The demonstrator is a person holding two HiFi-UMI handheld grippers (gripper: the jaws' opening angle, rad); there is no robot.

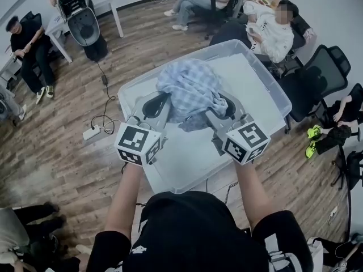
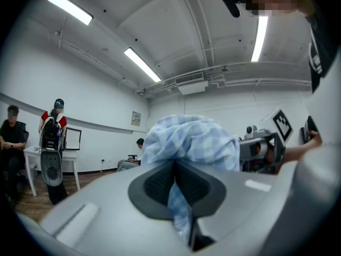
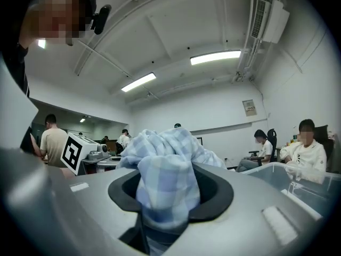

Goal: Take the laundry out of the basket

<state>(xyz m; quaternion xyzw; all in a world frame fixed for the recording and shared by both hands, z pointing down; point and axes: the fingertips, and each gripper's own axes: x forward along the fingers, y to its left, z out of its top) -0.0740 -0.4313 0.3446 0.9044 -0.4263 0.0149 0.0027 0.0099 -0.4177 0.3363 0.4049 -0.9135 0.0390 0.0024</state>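
Note:
A light blue checked garment (image 1: 190,92) hangs bunched between my two grippers, above the clear plastic basket (image 1: 271,83). My left gripper (image 1: 164,102) is shut on the cloth's left side; in the left gripper view the blue checked fabric (image 2: 186,143) runs down between the dark pads (image 2: 157,183). My right gripper (image 1: 222,105) is shut on the cloth's right side, and in the right gripper view a thick fold of the garment (image 3: 165,183) fills the gap between its jaws. Both grippers point level, side by side. The basket's white inside shows beneath the cloth.
The basket stands on a wooden floor (image 1: 68,140). A power strip with cables (image 1: 93,130) lies left of it. Seated people and office chairs (image 1: 317,72) ring the room at right and back; a white table (image 1: 108,7) stands at back left.

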